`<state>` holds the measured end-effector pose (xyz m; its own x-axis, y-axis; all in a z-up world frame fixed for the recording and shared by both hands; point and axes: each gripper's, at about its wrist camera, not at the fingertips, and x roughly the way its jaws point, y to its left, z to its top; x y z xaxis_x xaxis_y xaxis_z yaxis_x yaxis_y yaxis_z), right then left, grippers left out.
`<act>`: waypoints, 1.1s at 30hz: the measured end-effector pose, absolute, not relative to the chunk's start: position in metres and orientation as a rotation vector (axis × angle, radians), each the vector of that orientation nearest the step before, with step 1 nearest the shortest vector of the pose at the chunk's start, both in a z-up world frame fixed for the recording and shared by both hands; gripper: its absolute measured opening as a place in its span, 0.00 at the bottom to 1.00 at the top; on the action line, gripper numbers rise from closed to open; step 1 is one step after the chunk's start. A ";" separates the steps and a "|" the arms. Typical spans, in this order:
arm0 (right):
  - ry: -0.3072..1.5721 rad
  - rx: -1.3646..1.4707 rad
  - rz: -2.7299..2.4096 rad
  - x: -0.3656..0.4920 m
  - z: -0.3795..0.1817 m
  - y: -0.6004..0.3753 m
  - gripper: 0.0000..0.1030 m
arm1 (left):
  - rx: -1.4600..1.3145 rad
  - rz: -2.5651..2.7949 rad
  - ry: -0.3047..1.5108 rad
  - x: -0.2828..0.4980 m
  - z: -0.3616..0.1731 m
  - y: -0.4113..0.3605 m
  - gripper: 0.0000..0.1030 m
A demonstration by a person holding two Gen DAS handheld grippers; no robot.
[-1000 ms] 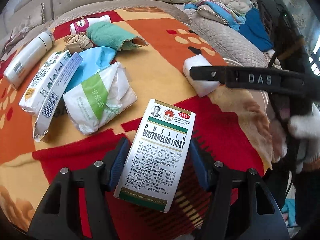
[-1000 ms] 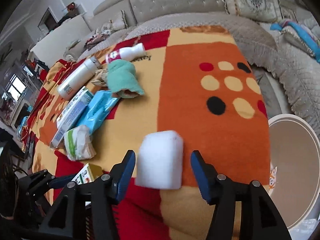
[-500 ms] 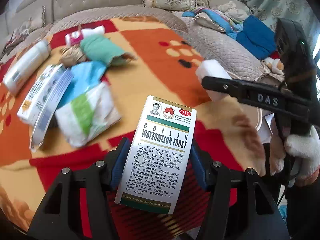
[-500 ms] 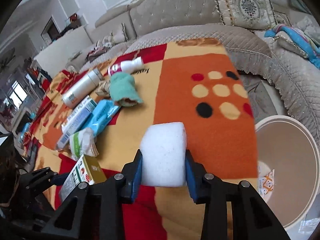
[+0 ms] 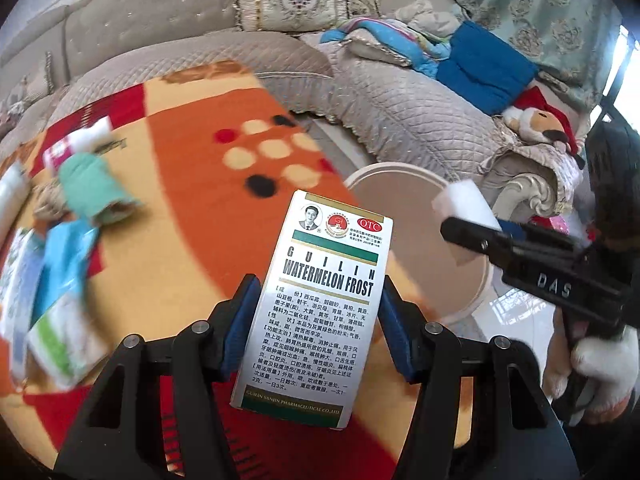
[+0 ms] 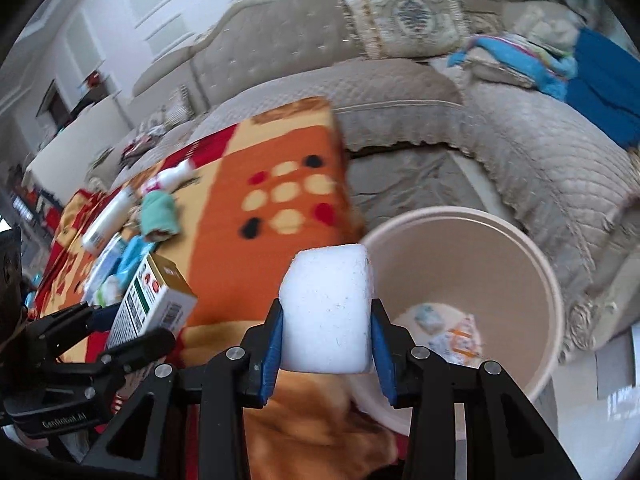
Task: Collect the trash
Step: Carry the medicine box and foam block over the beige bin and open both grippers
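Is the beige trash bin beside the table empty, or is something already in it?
Not empty. The right wrist view looks into the bin and shows a few scraps of wrapper lying on its bottom; most of the inside is bare.

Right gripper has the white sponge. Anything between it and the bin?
Nothing visible. The white sponge, clamped in the right gripper, hangs at the open bin rim; only scraps lie inside.
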<state>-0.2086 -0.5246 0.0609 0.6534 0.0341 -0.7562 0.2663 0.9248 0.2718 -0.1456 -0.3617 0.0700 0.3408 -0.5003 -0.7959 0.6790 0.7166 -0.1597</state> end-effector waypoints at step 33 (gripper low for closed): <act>0.877 0.430 -0.316 -0.235 0.027 -0.594 0.42 | 0.059 -0.916 1.096 -0.120 0.049 -0.456 0.56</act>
